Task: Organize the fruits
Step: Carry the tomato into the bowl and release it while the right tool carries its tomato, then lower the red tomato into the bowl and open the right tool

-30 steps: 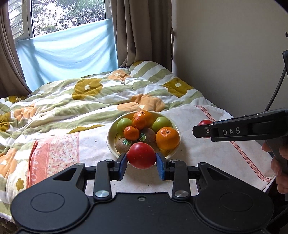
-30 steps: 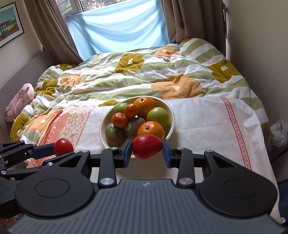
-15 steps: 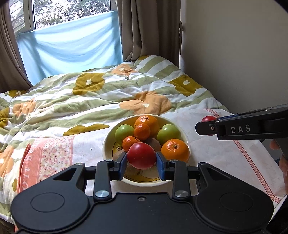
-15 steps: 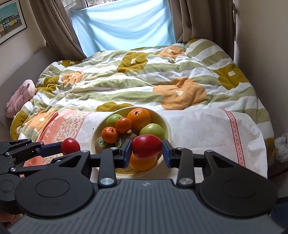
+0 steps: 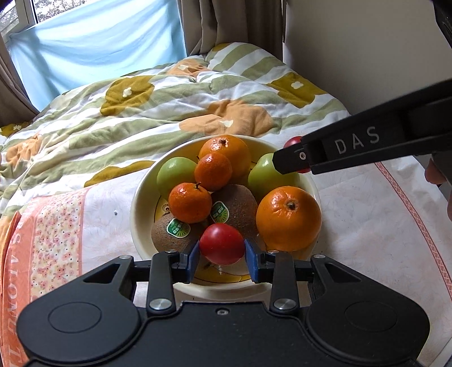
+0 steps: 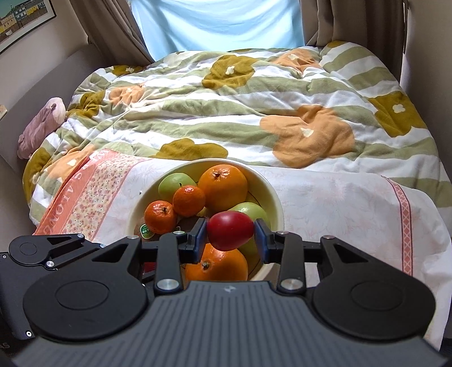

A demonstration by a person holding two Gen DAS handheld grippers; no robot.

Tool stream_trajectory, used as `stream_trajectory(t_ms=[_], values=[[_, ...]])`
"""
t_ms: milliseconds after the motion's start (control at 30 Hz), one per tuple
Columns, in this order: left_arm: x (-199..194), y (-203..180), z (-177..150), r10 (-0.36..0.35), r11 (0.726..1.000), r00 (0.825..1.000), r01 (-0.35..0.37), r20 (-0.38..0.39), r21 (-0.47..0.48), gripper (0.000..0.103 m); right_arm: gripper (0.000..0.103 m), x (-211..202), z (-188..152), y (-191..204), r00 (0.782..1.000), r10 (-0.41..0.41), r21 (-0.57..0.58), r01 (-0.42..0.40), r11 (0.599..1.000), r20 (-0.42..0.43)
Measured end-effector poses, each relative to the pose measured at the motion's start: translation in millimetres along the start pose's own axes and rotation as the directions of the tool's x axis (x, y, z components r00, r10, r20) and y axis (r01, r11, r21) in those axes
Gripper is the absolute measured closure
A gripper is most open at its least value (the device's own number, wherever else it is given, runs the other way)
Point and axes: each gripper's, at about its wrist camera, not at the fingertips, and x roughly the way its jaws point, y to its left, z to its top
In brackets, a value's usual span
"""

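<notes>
A cream bowl on the bed holds oranges, small tangerines, green apples and kiwis. My left gripper is shut on a red tomato over the bowl's near side. My right gripper is shut on another red tomato over the bowl, above an orange and a green apple. The right gripper also shows from the side in the left wrist view.
The bowl stands on a white and pink floral cloth over a green-striped flowered quilt. A wall runs along the right. Curtains and a blue-covered window are behind. A pink plush toy lies at far left.
Both grippers have moved forward and down over the bowl, each still holding its tomato. The bowl now looks much nearer in both views.
</notes>
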Motion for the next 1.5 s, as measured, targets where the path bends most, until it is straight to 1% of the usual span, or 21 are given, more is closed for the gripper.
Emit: stream_trajectory(t_ms=[33,67,100,133,167,200,267,567,833,967,1033,1067,1100,1133,1167,1267,1500], values=[[0.9,0.1,0.6,0.002,1.000,1.000,-0.002,-0.002,-0.004,0.062,0.052,1.9,1.5,-0.7,1.000,0.002,-0.004,-0.002,1.000,-0.003],[1.1,-0.2,2.0,0.005,1.000,1.000,-0.005,-0.004,-0.011,0.047,0.052,3.4,3.0,-0.9,1.000,0.005,-0.007,-0.005,1.000,-0.005],[-0.3,0.0,2.4,0.003,1.000,1.000,-0.003,0.003,-0.014,0.027,0.052,4.9,4.5,-0.9,1.000,0.007,-0.013,-0.007,1.000,-0.006],[-2.2,0.0,2.9,0.019,1.000,1.000,-0.019,0.014,-0.013,0.021,0.052,5.4,5.6,-1.2,1.000,0.008,-0.018,-0.009,1.000,-0.007],[-3.9,0.0,4.0,0.029,1.000,0.999,-0.029,0.024,-0.008,0.010,0.052,5.7,6.5,-1.5,1.000,0.010,-0.023,-0.010,1.000,-0.007],[-6.5,1.5,4.2,0.023,1.000,0.999,-0.023,0.031,-0.008,0.005,0.052,5.6,7.3,-1.9,1.000,0.013,-0.028,-0.013,1.000,-0.005],[-12.6,5.5,5.0,0.022,0.999,0.999,-0.021,0.043,-0.024,0.005,0.052,5.2,8.6,-2.3,1.000,0.017,-0.042,-0.017,0.999,-0.003],[-41.4,24.9,11.3,0.066,0.992,0.994,-0.056,0.088,-0.112,0.004,0.052,6.2,15.5,4.3,0.998,0.055,-0.125,-0.053,0.991,0.009],[-46.3,33.7,10.2,0.101,0.985,0.991,-0.086,0.093,-0.148,0.004,0.052,22.5,19.5,13.9,0.998,0.070,-0.181,-0.068,0.981,0.005],[-46.5,37.1,8.5,0.104,0.983,0.991,-0.088,0.090,-0.162,0.004,0.052,28.9,19.6,12.9,0.997,0.083,-0.183,-0.083,0.980,-0.007],[-45.5,38.5,7.4,0.105,0.982,0.991,-0.089,0.087,-0.166,0.004,0.050,30.3,19.3,12.5,0.997,0.079,-0.188,-0.077,0.979,0.000],[-45.7,38.3,6.7,0.108,0.982,0.991,-0.092,0.085,-0.167,0.004,0.046,30.6,19.2,12.2,0.997,0.081,-0.188,-0.079,0.979,0.004],[-45.6,38.4,6.4,0.110,0.981,0.990,-0.095,0.085,-0.169,0.004,0.029,31.1,19.2,11.5,0.996,0.090,-0.184,-0.088,0.979,0.001],[-45.4,38.8,6.1,0.113,0.980,0.990,-0.097,0.085,-0.172,0.004,0.017,30.9,18.8,10.4,0.995,0.097,-0.169,-0.095,0.981,0.003],[-45.6,39.3,5.7,0.113,0.980,0.990,-0.097,0.086,-0.175,0.004,0.000,30.3,18.2,9.1,0.995,0.103,-0.154,-0.101,0.983,0.006],[-46.8,39.2,4.7,0.118,0.978,0.989,-0.101,0.088,-0.181,0.004,0.000,26.7,16.5,4.7,0.991,0.132,-0.108,-0.130,0.986,0.015],[-60.4,38.5,-0.3,0.117,0.980,0.987,-0.097,0.108,-0.176,0.004,0.000,5.1,14.7,8.2,0.993,0.102,-0.091,-0.097,0.991,0.056]])
